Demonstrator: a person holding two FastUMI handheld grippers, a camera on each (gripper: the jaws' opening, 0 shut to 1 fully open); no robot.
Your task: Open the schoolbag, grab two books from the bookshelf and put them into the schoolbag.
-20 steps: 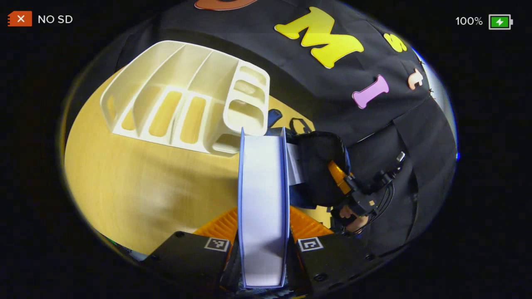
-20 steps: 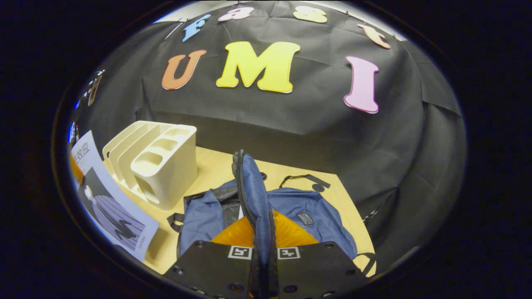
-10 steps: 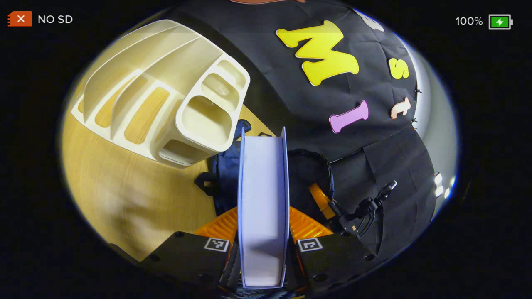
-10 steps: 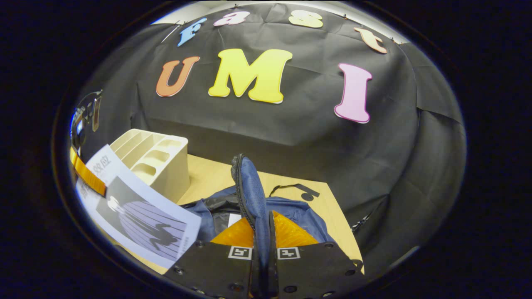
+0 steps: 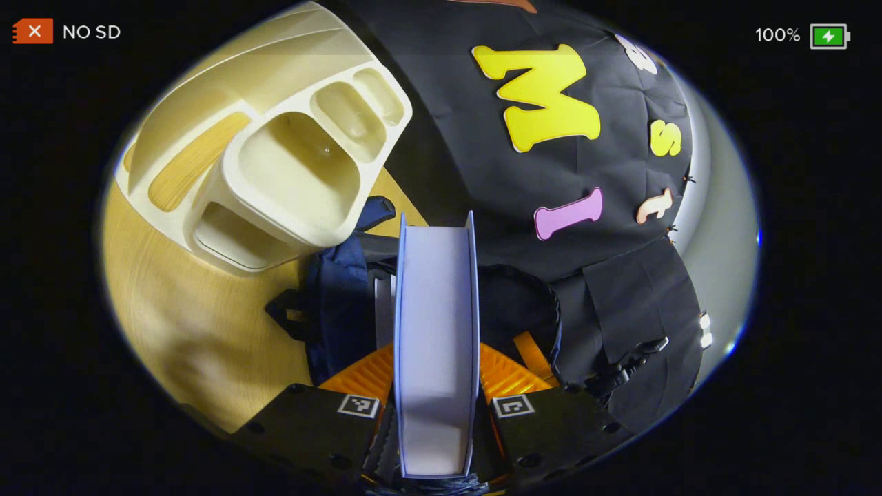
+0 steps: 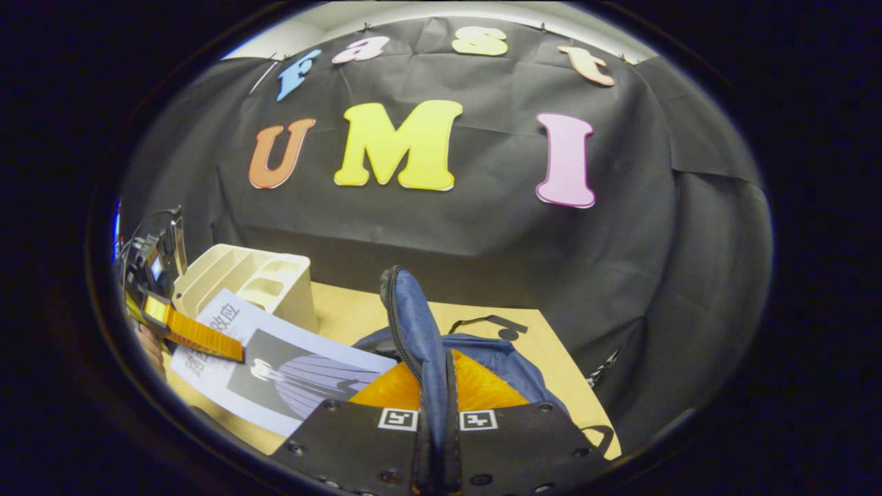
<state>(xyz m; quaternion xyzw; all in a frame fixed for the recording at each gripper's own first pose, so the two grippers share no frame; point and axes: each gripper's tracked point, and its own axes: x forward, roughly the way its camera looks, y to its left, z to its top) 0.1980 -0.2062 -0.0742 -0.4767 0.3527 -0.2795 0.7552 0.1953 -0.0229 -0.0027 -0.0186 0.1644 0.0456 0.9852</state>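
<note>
Two claws are at work over the wooden table (image 5: 200, 324). Left claw (image 5: 435, 406) clamps a pale book (image 5: 435, 331) edge-on between both fingers, its far end above the dark opening of the blue schoolbag (image 5: 341, 303). At ten o'clock from the book in the left gripper view stands the cream bookshelf (image 5: 275, 138), just beside the bag. Right claw (image 6: 435, 413) is pinched narrow on the schoolbag's zippered flap (image 6: 413, 331), holding it upright. In the right gripper view, the book's cover shows at eight o'clock, over the bag's mouth.
</note>
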